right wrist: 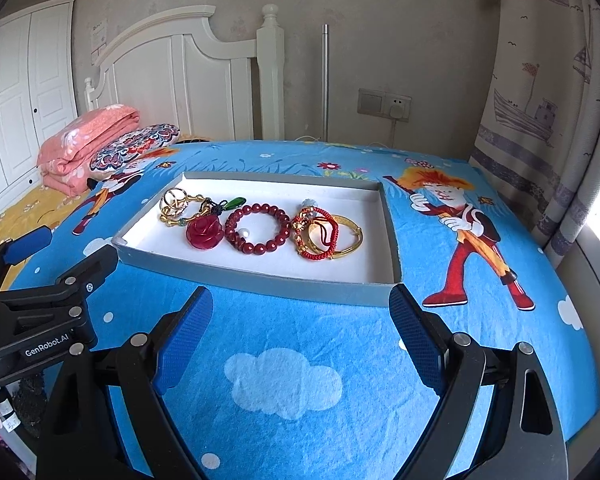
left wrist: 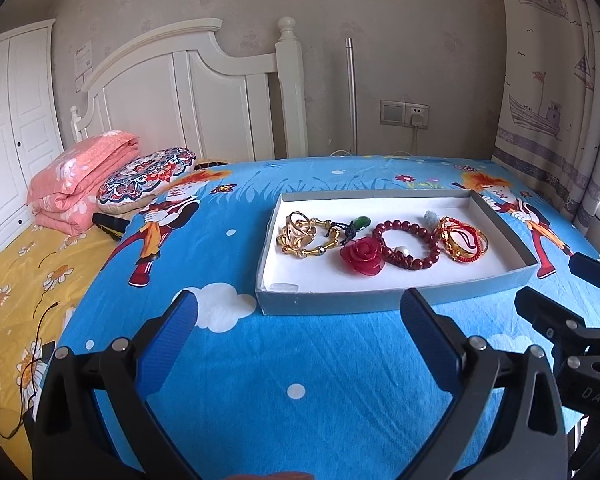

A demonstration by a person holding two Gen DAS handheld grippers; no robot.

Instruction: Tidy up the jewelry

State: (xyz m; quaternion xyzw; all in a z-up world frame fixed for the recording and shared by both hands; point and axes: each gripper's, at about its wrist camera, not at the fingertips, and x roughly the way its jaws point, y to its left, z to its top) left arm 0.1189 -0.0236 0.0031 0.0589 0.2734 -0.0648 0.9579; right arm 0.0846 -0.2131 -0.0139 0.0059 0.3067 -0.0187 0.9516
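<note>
A shallow grey box lid [left wrist: 332,300] [right wrist: 256,282] with a white inside lies on the blue cartoon cloth. In it lie gold bangles [left wrist: 304,236] [right wrist: 176,206], a red rose ornament [left wrist: 362,256] [right wrist: 205,231], a dark red bead bracelet [left wrist: 408,242] [right wrist: 257,229], a green pendant [left wrist: 360,222] [right wrist: 236,202] and red cord bracelets with a gold bangle [left wrist: 462,242] [right wrist: 328,236]. My left gripper [left wrist: 300,312] is open and empty, just short of the box's near wall. My right gripper [right wrist: 300,308] is open and empty at the near wall too.
A folded pink quilt [left wrist: 80,180] [right wrist: 88,140] and a patterned cushion [left wrist: 148,178] [right wrist: 136,146] lie at the left near the white headboard [left wrist: 188,92]. Black cables [left wrist: 20,360] trail over the yellow sheet. A curtain [left wrist: 560,80] hangs at the right.
</note>
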